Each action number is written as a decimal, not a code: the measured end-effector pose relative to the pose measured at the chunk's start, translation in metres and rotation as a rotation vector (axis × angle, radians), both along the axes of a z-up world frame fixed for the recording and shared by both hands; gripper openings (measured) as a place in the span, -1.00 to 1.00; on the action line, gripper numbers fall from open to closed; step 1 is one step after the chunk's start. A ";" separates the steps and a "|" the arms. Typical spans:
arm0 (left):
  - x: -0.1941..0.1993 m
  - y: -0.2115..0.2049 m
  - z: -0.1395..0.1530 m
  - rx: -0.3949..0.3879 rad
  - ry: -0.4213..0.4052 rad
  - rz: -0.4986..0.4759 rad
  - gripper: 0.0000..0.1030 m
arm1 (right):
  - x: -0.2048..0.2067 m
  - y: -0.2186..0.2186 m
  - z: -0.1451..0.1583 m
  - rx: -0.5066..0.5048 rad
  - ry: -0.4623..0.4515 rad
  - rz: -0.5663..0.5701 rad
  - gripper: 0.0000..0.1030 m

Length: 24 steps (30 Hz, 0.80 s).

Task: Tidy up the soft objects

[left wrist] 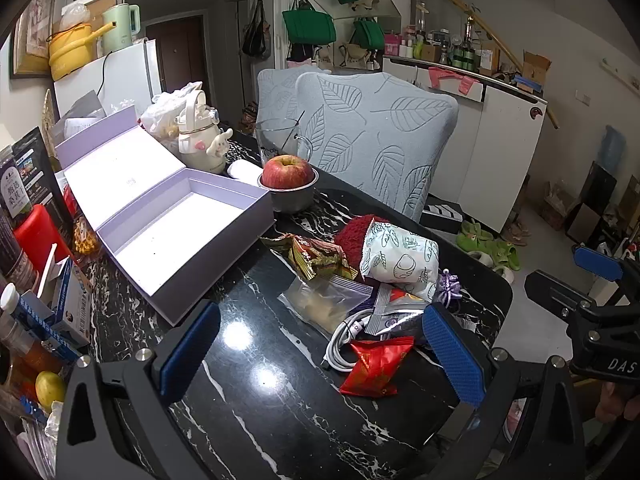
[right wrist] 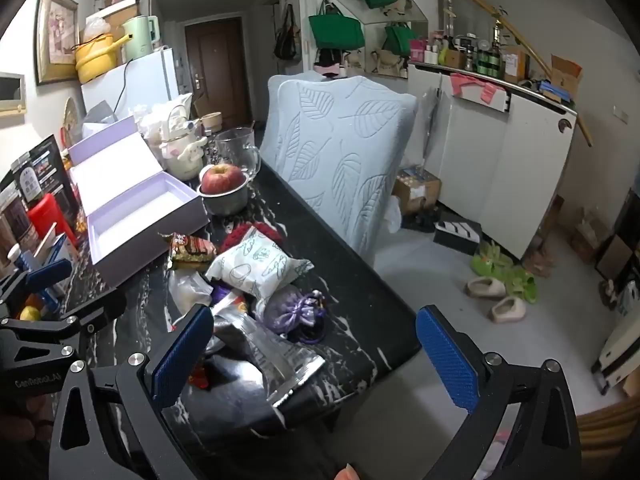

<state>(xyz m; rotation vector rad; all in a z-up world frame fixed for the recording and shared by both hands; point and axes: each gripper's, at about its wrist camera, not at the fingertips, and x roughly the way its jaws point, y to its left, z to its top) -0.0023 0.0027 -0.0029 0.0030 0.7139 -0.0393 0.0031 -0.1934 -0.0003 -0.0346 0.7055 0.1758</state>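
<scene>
Nothing seems sorted yet: the lilac box (left wrist: 180, 236) sits empty, the soft packets (left wrist: 396, 264) are heaped on the tabletop (left wrist: 256, 364), and both the left tongs (left wrist: 320, 344) and right tongs (right wrist: 316, 356) gape apart, holding nothing.

Left gripper (left wrist: 320, 350): black angular frame, two fingers with blue knurled pads (left wrist: 454, 354) on the inner faces. Silver round screws behind each pad, triangular cutouts further back in the arms. Right gripper (right wrist: 316, 356): same build, blue textured pads (right wrist: 448, 360), silver screws, black frame. White lettering on each body, seen from the other camera: "DAS…" on right, "GenRobot.AI" on left.
</scene>
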 end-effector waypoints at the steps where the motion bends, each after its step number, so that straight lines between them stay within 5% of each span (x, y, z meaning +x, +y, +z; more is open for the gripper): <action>1: 0.000 0.000 0.000 0.000 -0.001 0.000 1.00 | 0.000 0.000 0.000 0.000 -0.001 0.000 1.00; 24: 0.000 -0.001 0.002 -0.005 0.001 -0.005 1.00 | 0.000 -0.001 0.000 0.003 0.000 0.001 1.00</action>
